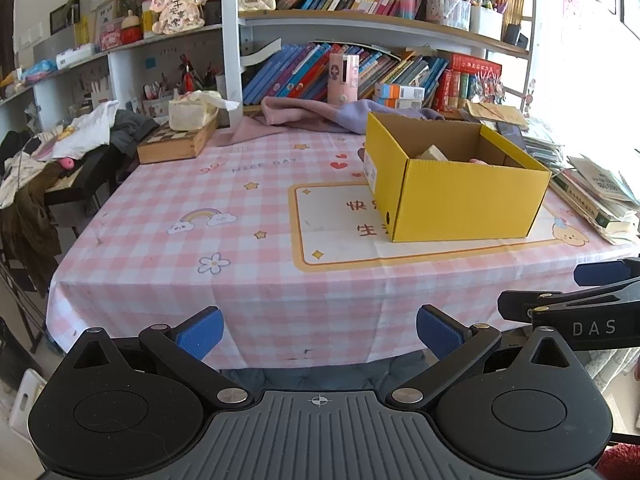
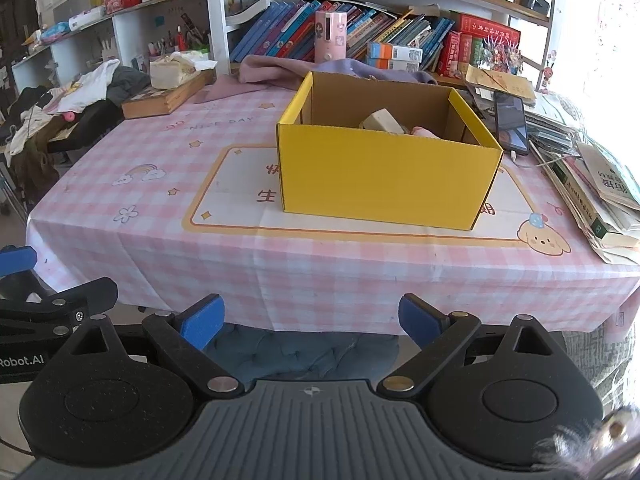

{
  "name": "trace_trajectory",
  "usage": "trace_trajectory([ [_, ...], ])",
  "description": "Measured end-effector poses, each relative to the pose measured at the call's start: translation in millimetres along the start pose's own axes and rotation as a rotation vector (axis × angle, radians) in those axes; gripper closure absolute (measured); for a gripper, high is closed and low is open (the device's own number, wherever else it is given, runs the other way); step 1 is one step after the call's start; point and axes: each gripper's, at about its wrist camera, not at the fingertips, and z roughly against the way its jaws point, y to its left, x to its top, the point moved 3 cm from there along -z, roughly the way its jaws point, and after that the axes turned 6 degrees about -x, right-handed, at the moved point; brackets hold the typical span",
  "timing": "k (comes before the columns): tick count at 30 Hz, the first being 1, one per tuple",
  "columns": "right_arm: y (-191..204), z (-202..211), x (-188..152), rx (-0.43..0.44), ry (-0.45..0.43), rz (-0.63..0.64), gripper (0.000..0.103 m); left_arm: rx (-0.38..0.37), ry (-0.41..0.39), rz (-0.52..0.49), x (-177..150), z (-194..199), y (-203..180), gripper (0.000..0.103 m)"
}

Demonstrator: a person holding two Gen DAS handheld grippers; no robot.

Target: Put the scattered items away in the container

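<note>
A yellow box (image 2: 388,168) sits mid-frame on the pink checked tablecloth (image 2: 160,184), a cream block (image 2: 382,120) and something pink (image 2: 426,132) inside. Both grippers, left (image 1: 319,334) and right (image 2: 310,318), hang spread and empty at the bottom edge.

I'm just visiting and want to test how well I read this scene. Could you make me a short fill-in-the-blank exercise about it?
1. The cardboard box on the table is coloured ____ on the outside.
2. The tablecloth has a checked pattern of white and ____.
3. The jaws of the left gripper and the right gripper are both ____, holding nothing.
4. The dark phone lies to the ____ of the box, seen from the right wrist camera.

Missing words: yellow; pink; open; right
</note>
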Motion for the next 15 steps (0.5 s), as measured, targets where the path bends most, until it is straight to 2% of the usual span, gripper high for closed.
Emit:
trace_trajectory([
  [15, -1.3, -1.0, -2.7, -0.002, 0.006, 0.0, 0.008, 0.017, 0.001, -0.012, -2.1, 1.8, -3.3, 0.0],
])
